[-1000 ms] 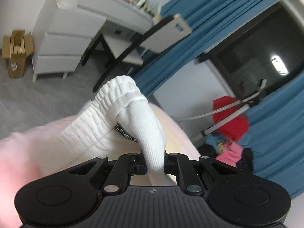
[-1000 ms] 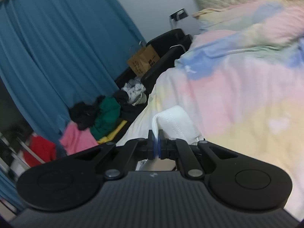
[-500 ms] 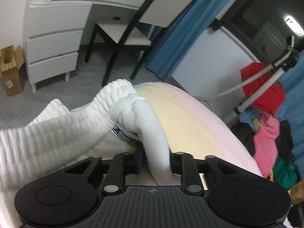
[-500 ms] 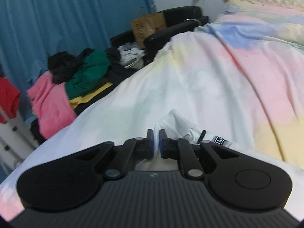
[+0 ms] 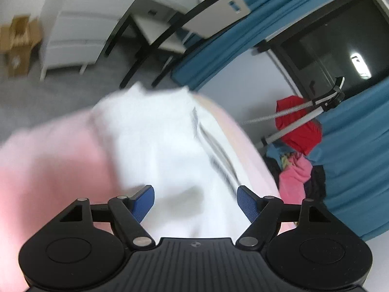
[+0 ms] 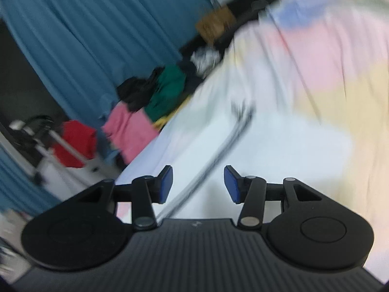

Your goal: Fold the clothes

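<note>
A white garment with a dark striped band lies on the pastel bedspread, blurred by motion. My left gripper is open and empty just above it, blue pads apart. In the right wrist view the same white garment lies flat on the bedspread, its striped band running toward the camera. My right gripper is open and empty above it.
A heap of pink, green and black clothes lies beside the bed by blue curtains. A red garment hangs on a rack. A chair, white drawers and a cardboard box stand on the floor.
Both grippers were shut on the white garment and have opened, releasing it. The garment dropped flat onto the bedspread, and both grippers are moving.
</note>
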